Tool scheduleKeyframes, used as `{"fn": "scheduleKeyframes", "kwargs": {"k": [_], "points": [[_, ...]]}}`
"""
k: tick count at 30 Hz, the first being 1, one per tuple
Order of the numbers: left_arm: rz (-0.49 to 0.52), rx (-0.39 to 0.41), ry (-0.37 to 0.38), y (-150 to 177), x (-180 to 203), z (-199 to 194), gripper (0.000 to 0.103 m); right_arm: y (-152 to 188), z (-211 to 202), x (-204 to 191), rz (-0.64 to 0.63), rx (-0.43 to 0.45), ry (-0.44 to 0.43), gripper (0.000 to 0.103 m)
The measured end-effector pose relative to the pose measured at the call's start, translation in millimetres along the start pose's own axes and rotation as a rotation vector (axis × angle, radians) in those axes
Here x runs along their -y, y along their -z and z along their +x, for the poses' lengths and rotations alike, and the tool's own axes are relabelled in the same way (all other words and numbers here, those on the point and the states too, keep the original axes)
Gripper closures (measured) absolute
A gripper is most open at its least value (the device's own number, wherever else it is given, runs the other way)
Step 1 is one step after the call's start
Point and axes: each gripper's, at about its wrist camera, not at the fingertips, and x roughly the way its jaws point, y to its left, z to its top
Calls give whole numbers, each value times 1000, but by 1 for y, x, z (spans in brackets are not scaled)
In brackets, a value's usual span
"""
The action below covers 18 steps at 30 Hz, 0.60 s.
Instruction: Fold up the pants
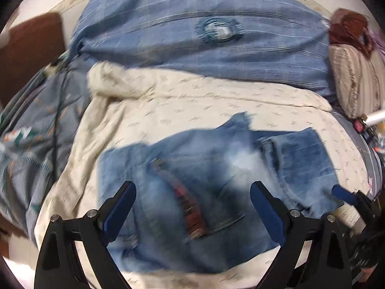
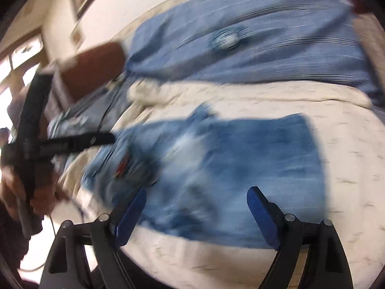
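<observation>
- Black left gripper (image 1: 192,202) spread wide, holding nothing, above the jeans (image 1: 192,180); right gripper (image 2: 196,207) likewise agape and empty
- Jeans lie folded near the cream bedspread's (image 1: 168,106) front edge
- Blue pillow (image 1: 192,29) beyond

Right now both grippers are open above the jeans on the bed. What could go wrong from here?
1. The jeans already lie in loose overlapping layers; a shallow pinch by the left gripper may catch only the top layer and undo the fold.
2. The cream blanket beneath is soft and wrinkled; the right gripper could grab it together with the denim.
3. Both views are motion-blurred, so aiming may be imprecise.
</observation>
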Motion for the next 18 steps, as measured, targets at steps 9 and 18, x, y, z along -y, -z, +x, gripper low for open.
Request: {"fn": "scheduleKeyframes", "kwargs": {"k": [9,18], "points": [[105,-36,72,-49,78,50,46,-11,-8,44,130,37,132,32],[345,-131,-214,-39,117,132,52,9,33,-14,-217,-86,215,45]]}}
